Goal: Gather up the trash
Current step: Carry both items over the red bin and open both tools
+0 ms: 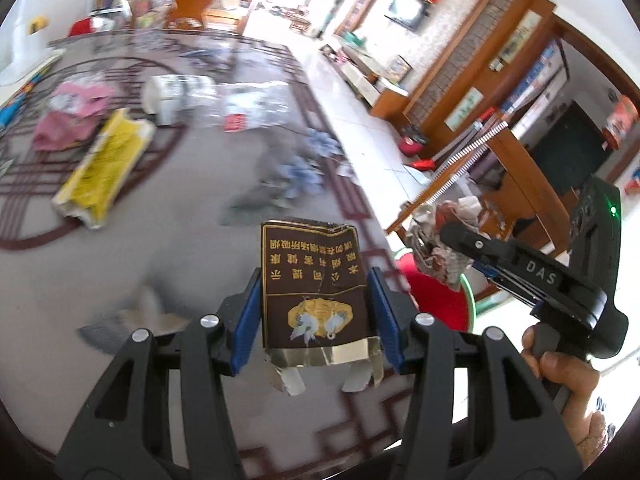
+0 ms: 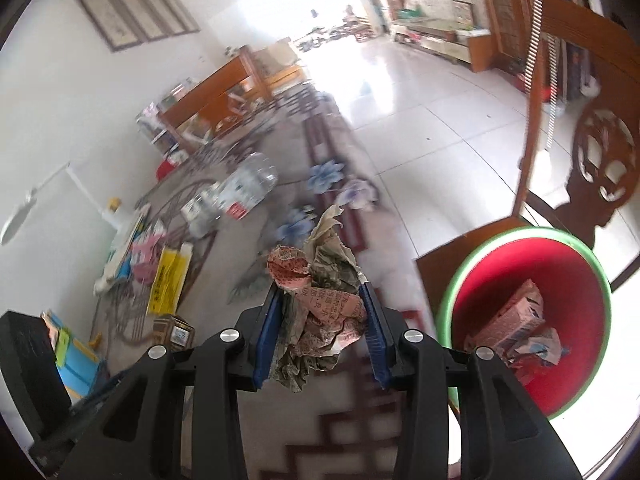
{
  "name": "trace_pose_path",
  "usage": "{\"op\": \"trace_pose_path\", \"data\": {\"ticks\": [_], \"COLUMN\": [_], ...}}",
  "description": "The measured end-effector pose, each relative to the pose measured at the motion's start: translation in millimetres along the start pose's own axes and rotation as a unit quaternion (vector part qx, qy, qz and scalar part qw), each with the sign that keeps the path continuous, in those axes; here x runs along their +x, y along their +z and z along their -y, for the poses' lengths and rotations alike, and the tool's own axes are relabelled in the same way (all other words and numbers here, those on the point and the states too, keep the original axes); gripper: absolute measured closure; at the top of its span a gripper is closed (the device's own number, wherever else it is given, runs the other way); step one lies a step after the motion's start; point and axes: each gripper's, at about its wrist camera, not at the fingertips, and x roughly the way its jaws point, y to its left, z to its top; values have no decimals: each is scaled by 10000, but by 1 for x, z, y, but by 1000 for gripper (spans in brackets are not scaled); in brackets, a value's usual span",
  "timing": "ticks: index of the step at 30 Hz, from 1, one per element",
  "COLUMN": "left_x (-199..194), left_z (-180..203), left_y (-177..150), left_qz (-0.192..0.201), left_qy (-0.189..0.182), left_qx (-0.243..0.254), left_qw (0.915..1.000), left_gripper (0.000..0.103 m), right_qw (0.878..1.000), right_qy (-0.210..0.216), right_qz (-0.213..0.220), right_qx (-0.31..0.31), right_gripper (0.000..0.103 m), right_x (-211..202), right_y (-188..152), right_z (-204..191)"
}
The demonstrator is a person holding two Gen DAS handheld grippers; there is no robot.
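Left gripper fingers clamp an empty pack, light, thin card, crushable, held by its side walls; right gripper fingers pinch a paper wad, soft and springy, mid-bulk, both above the desk, near the bin.
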Motion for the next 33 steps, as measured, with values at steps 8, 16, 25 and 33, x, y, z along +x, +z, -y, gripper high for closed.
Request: {"op": "trace_pose_path", "data": {"ticks": [8,16,25,33], "left_x": [43,77,104,115], "left_z": [60,110,143,152], "left_y": [-2,-5,-8,-13], "left_qz": [-366,-628,-840,-984], "left_qy": [-449,-765,-1039,-1141], "left_qx": [401,1003,1239,1265], "left_qw": [9975,9900,9832,9805], "left_gripper": [54,54,54,54], "right_qw": [9968,9799,9705,9644], "right_qy": [-336,-738,-1056,-1295], "right_qz": [251,967,1102,1134], "right_qx": [678,1580,1865,2005], "right_gripper": [65,63,62,57], "right_x": [-18,-52,-55,-56], "right_y": [8,16,20,19], "right_z": [52,107,127,133]}}
